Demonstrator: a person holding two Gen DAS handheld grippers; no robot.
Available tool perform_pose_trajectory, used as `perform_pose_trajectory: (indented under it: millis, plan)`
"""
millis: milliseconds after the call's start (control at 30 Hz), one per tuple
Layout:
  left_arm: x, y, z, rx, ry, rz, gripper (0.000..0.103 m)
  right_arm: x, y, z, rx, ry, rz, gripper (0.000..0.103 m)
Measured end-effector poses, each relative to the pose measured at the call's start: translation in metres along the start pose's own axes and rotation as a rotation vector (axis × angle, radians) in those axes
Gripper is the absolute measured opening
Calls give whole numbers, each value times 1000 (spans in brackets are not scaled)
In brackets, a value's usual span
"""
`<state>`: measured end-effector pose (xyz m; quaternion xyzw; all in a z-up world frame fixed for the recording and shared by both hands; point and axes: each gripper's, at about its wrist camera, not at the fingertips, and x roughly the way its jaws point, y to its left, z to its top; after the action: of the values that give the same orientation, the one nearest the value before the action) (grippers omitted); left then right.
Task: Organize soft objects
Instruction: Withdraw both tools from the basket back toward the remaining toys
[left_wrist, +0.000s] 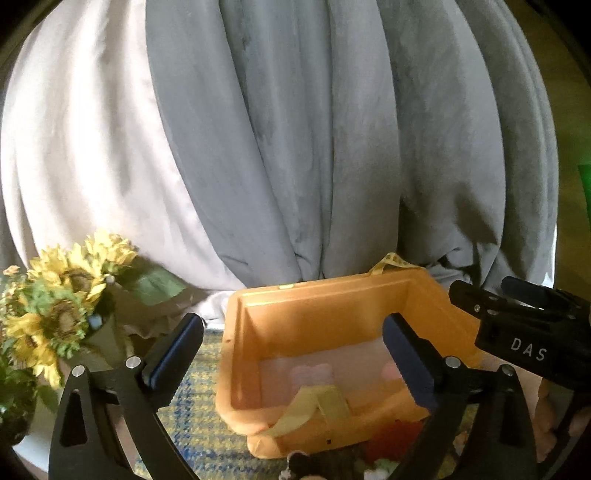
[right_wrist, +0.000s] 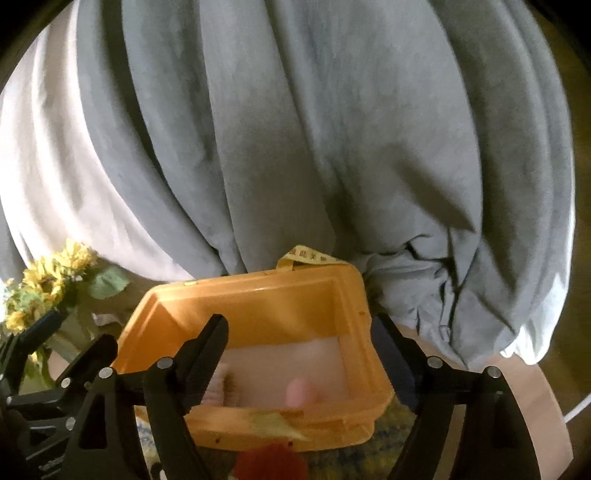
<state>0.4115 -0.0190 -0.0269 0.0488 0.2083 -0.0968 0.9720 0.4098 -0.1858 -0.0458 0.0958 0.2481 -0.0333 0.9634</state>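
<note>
An orange plastic bin (left_wrist: 332, 310) stands on a patterned cloth in front of me; it also shows in the right wrist view (right_wrist: 258, 295). Pink soft items (left_wrist: 310, 373) lie inside it, seen too in the right wrist view (right_wrist: 301, 391). A yellow strap (left_wrist: 314, 410) hangs over its near rim. A red soft toy (right_wrist: 273, 461) and other small plush things (left_wrist: 384, 439) lie in front of the bin. My left gripper (left_wrist: 291, 354) is open and empty before the bin. My right gripper (right_wrist: 299, 354) is open and empty above the bin's near edge; its body shows in the left wrist view (left_wrist: 517, 325).
Grey and white curtains (left_wrist: 295, 147) hang right behind the bin. A bunch of artificial sunflowers (left_wrist: 62, 306) stands at the left. A blue and yellow checked cloth (left_wrist: 192, 424) covers the table under the bin.
</note>
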Motion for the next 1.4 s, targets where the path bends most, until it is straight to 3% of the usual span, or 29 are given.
perform_pose_trajectory:
  millis: [733,1033,1400]
  plan:
    - [-126,7,-37,-26,-48,23,100,-123,15,-41,-40,-92,4,83]
    - [-146,3,-66,-8,0,7,100,-144,18,-70,-58,-52,-8,83]
    - [-152,-3,-103,48,60,-64,100,-151,11,-111,-33,27,-34,83]
